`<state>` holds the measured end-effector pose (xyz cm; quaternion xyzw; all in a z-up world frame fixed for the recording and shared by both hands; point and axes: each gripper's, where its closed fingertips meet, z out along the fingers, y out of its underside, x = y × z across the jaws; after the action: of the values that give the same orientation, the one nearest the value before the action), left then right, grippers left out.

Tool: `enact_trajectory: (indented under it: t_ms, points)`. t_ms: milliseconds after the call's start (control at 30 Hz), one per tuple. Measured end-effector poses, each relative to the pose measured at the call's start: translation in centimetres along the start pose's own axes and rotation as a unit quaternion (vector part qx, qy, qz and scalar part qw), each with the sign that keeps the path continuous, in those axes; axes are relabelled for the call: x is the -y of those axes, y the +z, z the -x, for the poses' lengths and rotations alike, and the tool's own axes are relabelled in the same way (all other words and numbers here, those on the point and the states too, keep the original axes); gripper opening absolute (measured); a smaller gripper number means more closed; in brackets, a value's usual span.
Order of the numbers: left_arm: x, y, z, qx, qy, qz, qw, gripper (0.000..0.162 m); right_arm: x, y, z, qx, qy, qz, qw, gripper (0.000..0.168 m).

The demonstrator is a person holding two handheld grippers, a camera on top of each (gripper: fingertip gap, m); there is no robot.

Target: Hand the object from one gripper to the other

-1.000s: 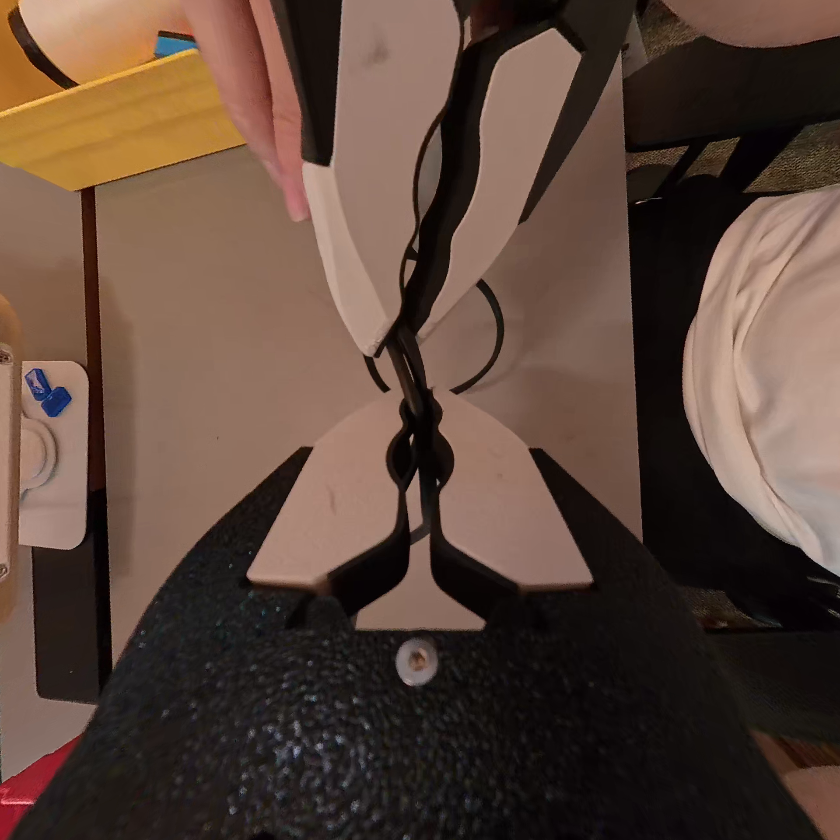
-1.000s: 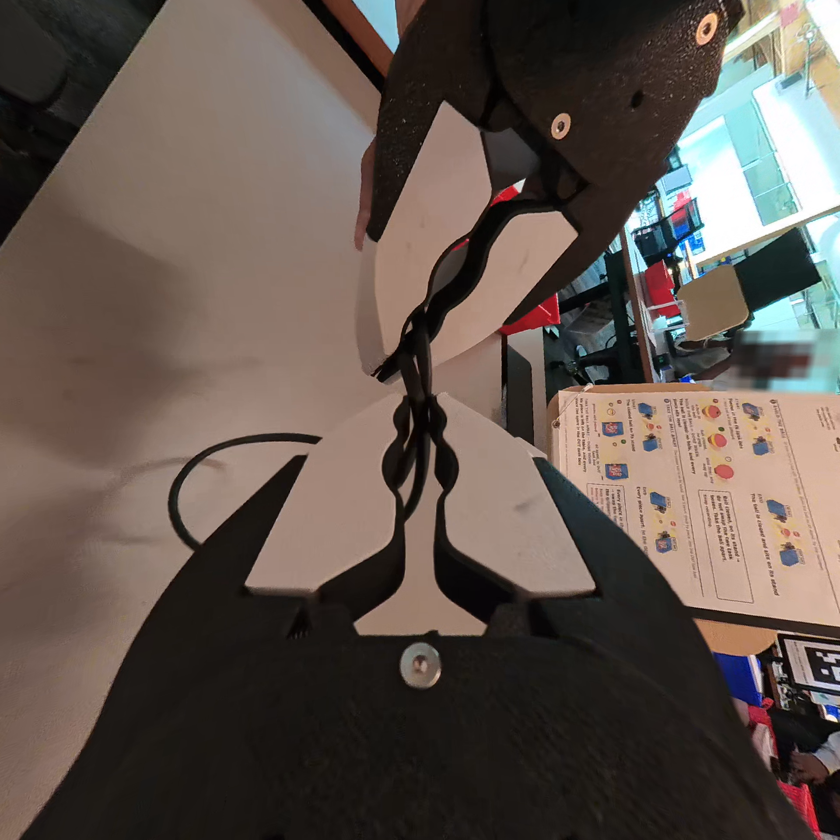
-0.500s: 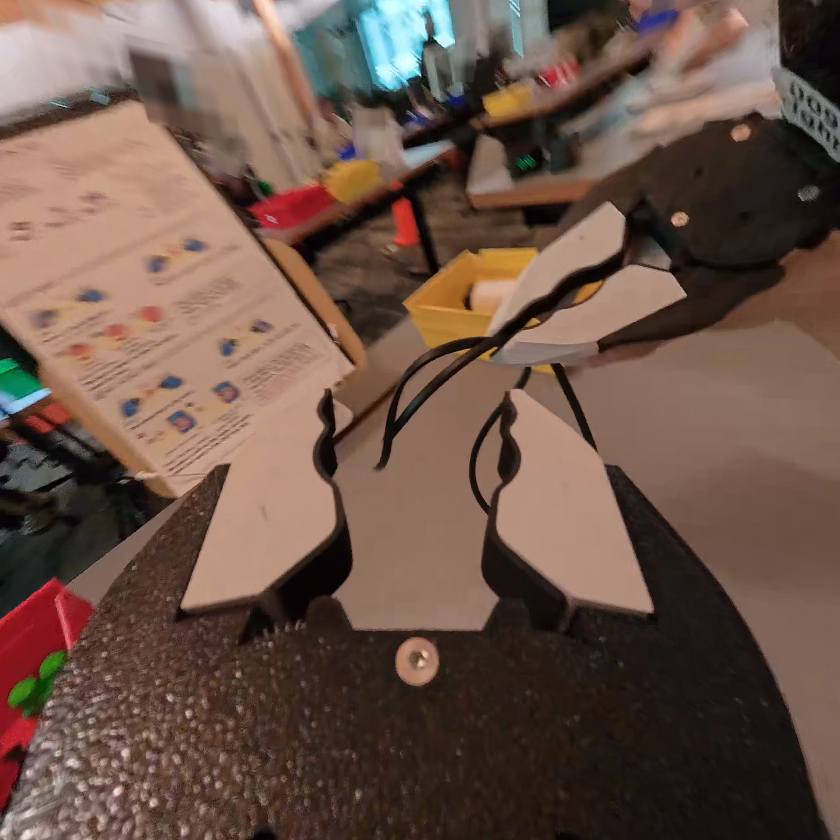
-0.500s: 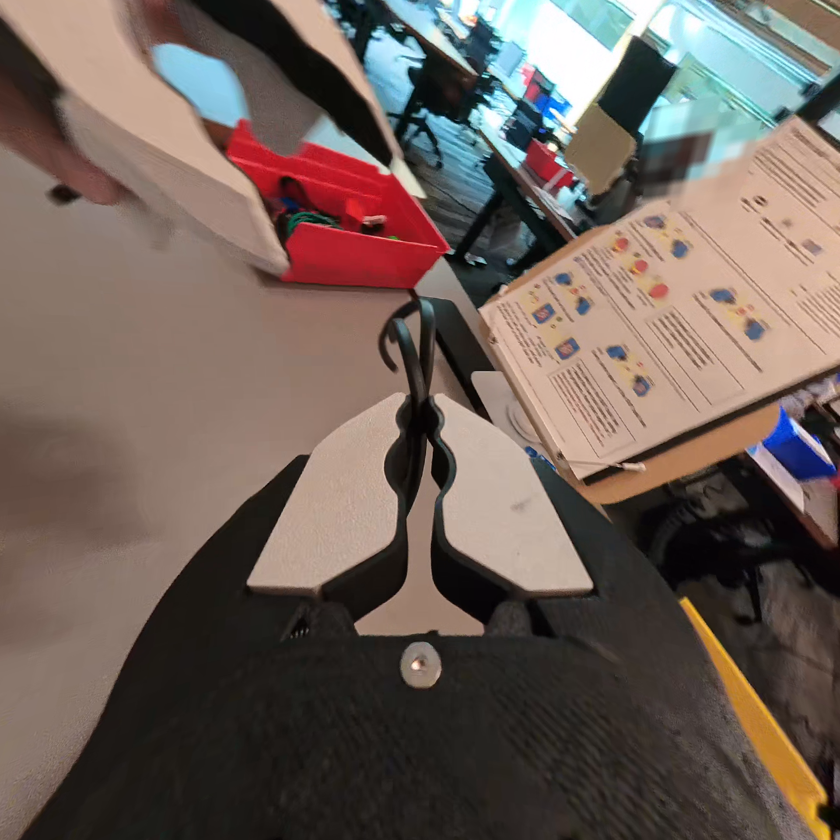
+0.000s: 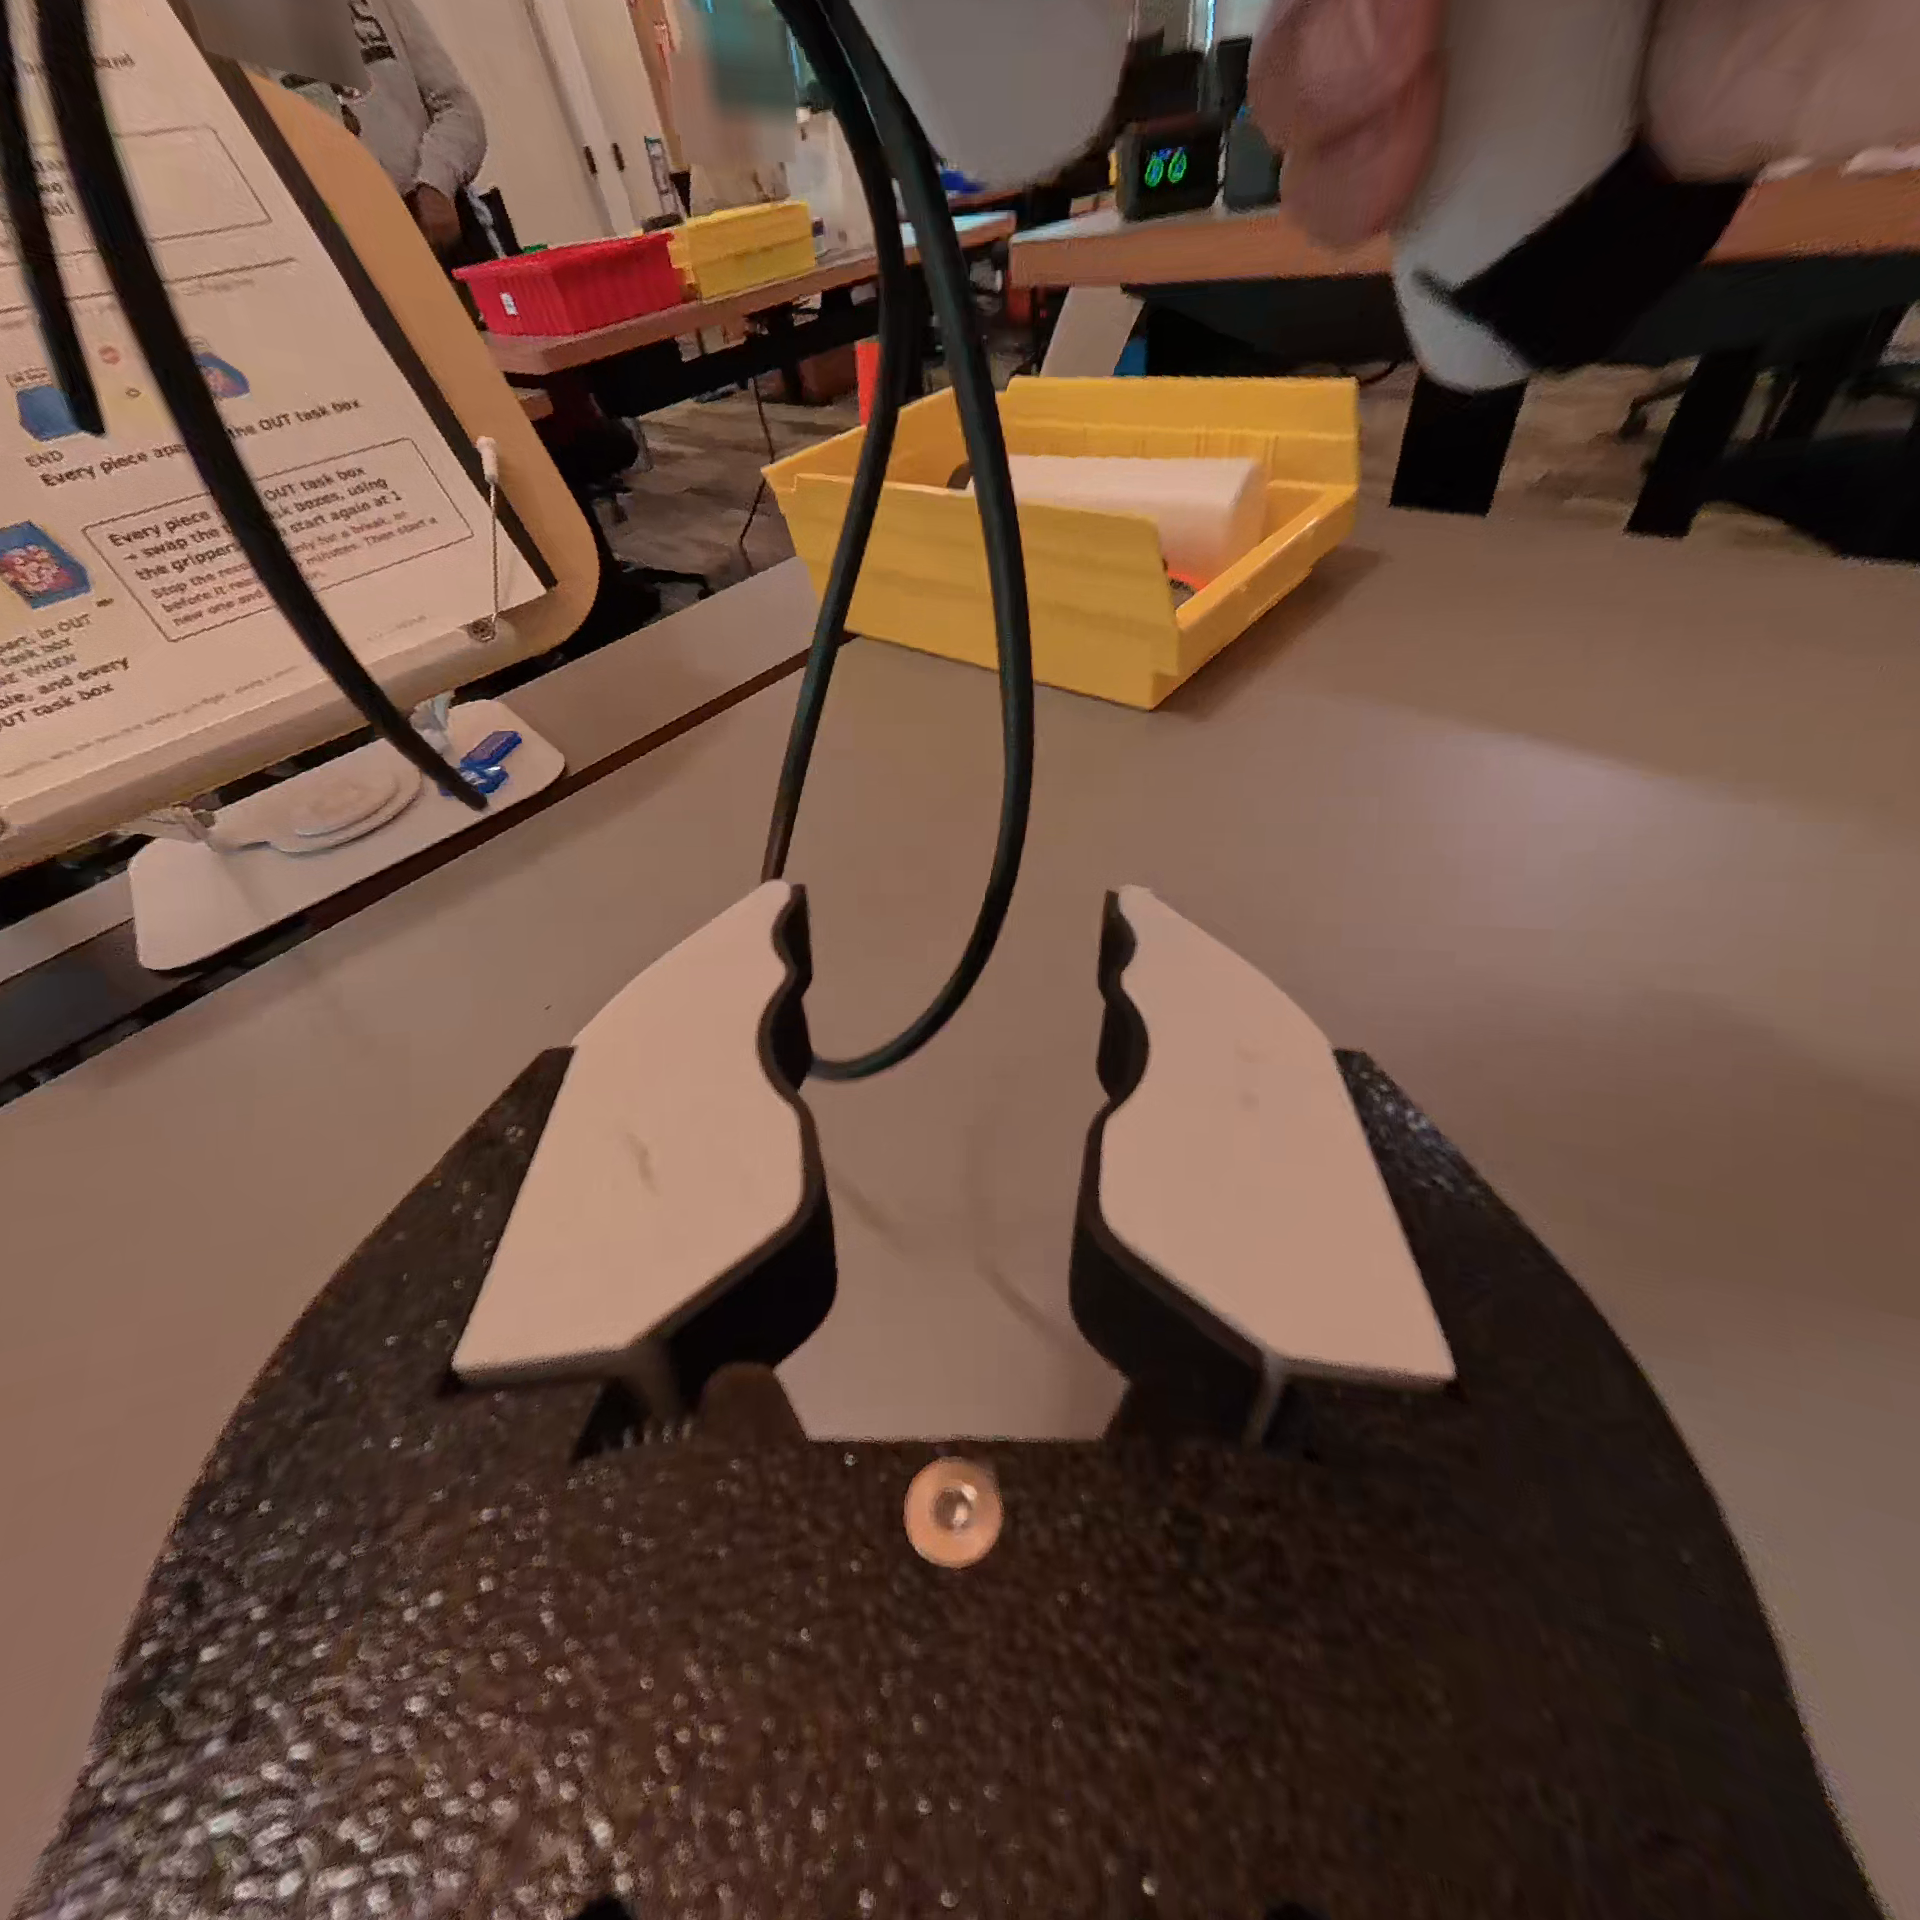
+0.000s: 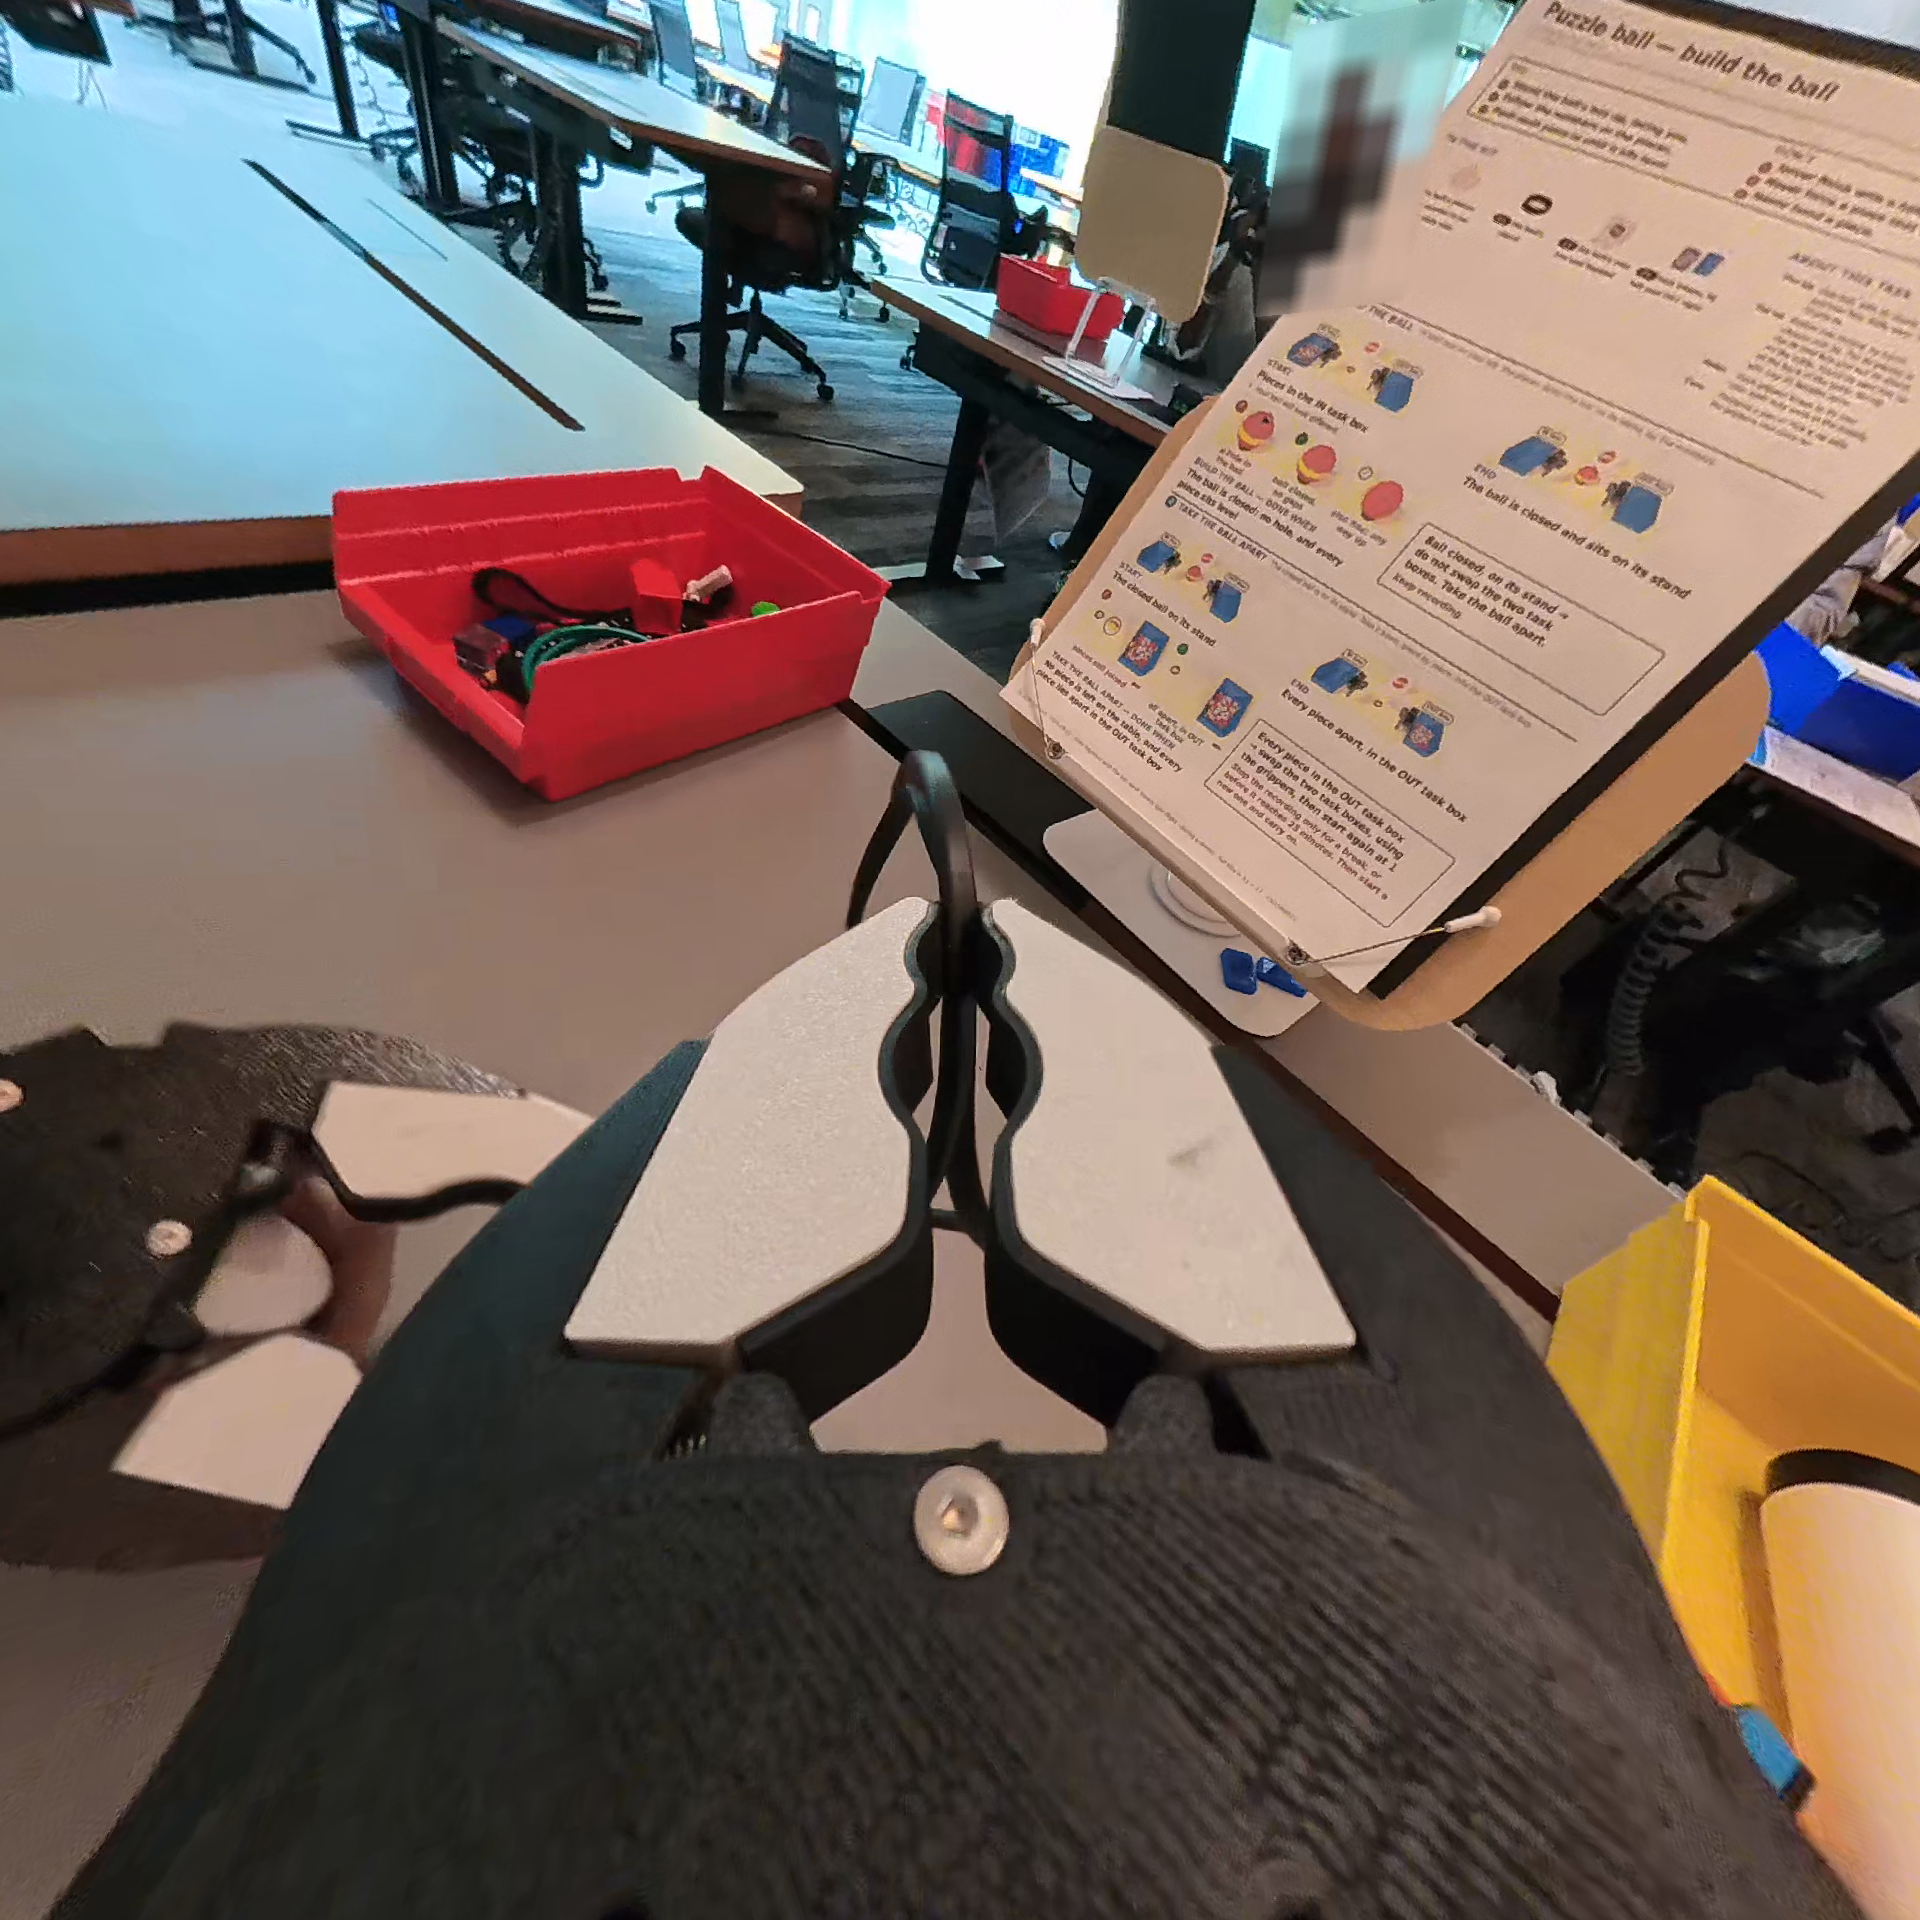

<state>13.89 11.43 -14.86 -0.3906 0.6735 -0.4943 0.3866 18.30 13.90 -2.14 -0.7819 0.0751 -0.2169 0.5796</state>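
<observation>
The object is a thin black cord loop (image 6: 940, 800). My right gripper (image 6: 961, 914) is shut on it, and a short bend of cord sticks out past the fingertips. In the left wrist view the cord (image 5: 1013, 727) hangs down from the blurred right gripper (image 5: 997, 94) at the top. Its lowest bend dips between the fingers of my left gripper (image 5: 956, 904). The left gripper is open and holds nothing; the cord lies near its left finger (image 5: 665, 1143). The left gripper also shows open at the lower left of the right wrist view (image 6: 416, 1257).
A red bin (image 6: 582, 717) of small parts sits on the grey table (image 5: 1455, 831). A yellow bin (image 5: 1091, 582) holds a white roll. An instruction board on a stand (image 6: 1507, 520) is at the table's edge. A hand (image 5: 1340, 135) holds the right gripper. The tips of one gripper are about 12 cm away from the tips of the other.
A second ago both grippers were shut on the cord, tip to tip. The left gripper has opened and let go, the grippers have moved apart, and the right one keeps the cord.
</observation>
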Motion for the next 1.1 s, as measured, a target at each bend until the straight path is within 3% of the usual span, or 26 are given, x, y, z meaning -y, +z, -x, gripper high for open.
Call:
enact_trajectory:
  t_ms: [100, 233, 333, 533, 667, 867, 1100]
  points:
    - [-0.9, 0.5, 0.1, 0.023, 0.026, 0.014, 0.999, 0.034, 0.2, -0.1, 0.4, 0.001, -0.001, -0.002, 1.0, 0.005]
    - [-1.2, -0.3, 0.1, 0.042, 0.045, 0.014, 0.998, 0.03, 0.1, -0.3, -0.1, -0.007, -0.009, 0.005, 1.0, 0.005]
    - [-1.3, -0.9, 0.5, 0.049, 0.05, 0.004, 0.998, 0.016, 0.2, -0.3, -0.2, 0.001, 0.005, -0.003, 1.0, 0.005]
    - [-1.0, -0.4, 0.2, 0.016, 0.074, -0.001, 0.997, 0.026, 0.4, 0.0, 0.9, 0.018, 0.008, -0.004, 1.0, 0.005]
    - [-1.1, -0.1, 0.7, 0.043, 0.096, 0.011, 0.994, 0.004, 0.6, -0.1, 0.7, 0.016, 0.009, -0.006, 1.0, 0.005]
    - [-0.7, -1.1, 0.9, 0.048, 0.099, 0.011, 0.994, 0.003, -0.4, -0.5, -1.1, -0.015, 0.004, 0.004, 1.0, 0.005]
    - [2.3, -3.6, 1.7, 0.007, 0.097, -0.011, 0.995, 0.003, -1.9, -1.4, -3.0, -0.019, 0.042, 0.006, 0.999, 0.005]
